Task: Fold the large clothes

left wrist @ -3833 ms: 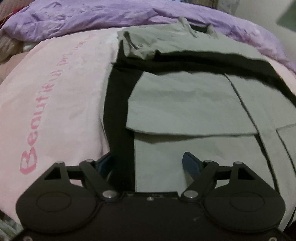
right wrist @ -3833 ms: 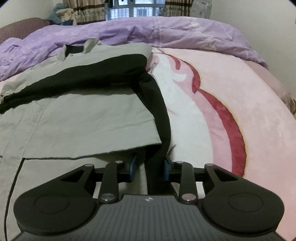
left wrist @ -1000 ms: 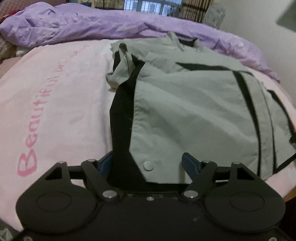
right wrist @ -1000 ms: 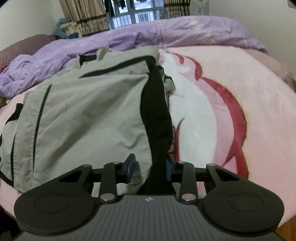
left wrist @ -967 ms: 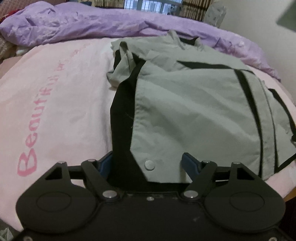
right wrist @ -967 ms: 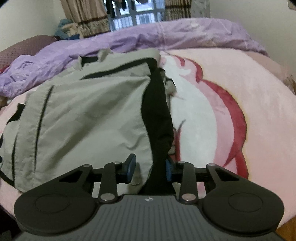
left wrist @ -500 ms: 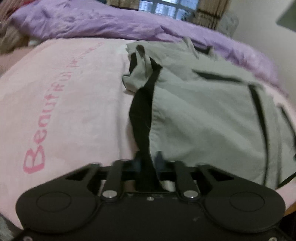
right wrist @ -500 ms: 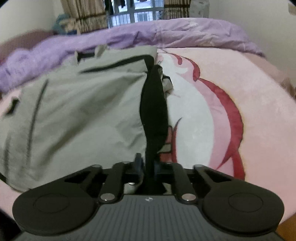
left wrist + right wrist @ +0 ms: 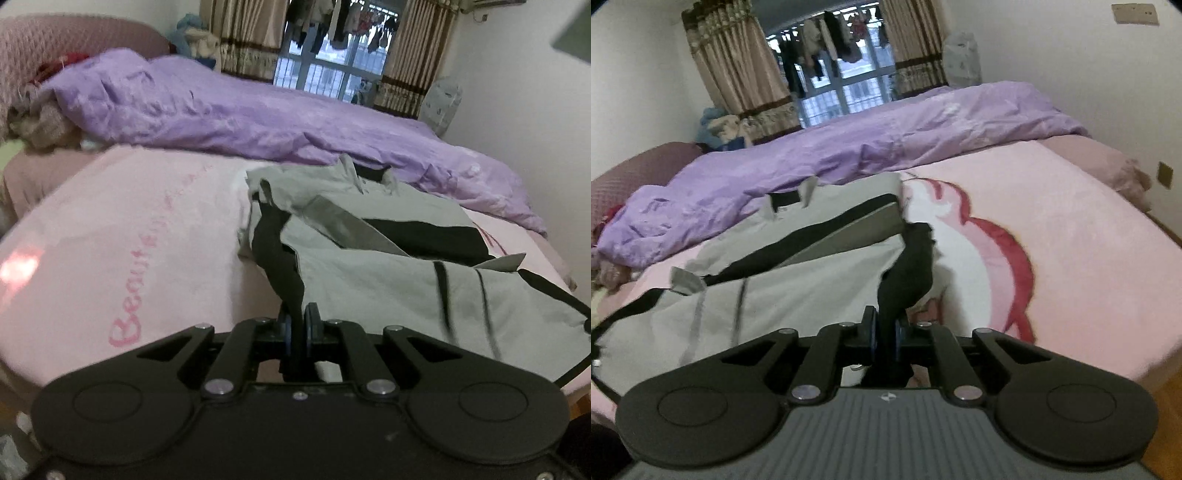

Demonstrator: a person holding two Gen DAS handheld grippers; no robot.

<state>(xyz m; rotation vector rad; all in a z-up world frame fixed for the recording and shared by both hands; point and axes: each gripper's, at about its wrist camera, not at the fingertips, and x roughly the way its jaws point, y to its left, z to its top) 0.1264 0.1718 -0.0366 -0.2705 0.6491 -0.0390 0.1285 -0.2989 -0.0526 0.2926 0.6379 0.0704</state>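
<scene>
A large grey garment with black panels (image 9: 388, 288) lies on the pink blanket (image 9: 129, 240); it also shows in the right wrist view (image 9: 798, 291). My left gripper (image 9: 295, 325) is shut on the black left edge strip of the garment's near hem and holds it lifted. My right gripper (image 9: 884, 332) is shut on the black right edge strip (image 9: 908, 273) of the same hem, also lifted. The hem hangs between the two grippers, and the collar end (image 9: 354, 177) rests flat near the purple duvet.
A rumpled purple duvet (image 9: 240, 122) lies across the far side of the bed. The pink blanket (image 9: 1052, 240) extends to the right, with the bed edge and wooden floor (image 9: 1167, 417) beyond. A window with curtains (image 9: 831, 74) is behind.
Both grippers closed on the black edge strips of the hem, then rose and tilted up, lifting the near part of the garment off the blanket.
</scene>
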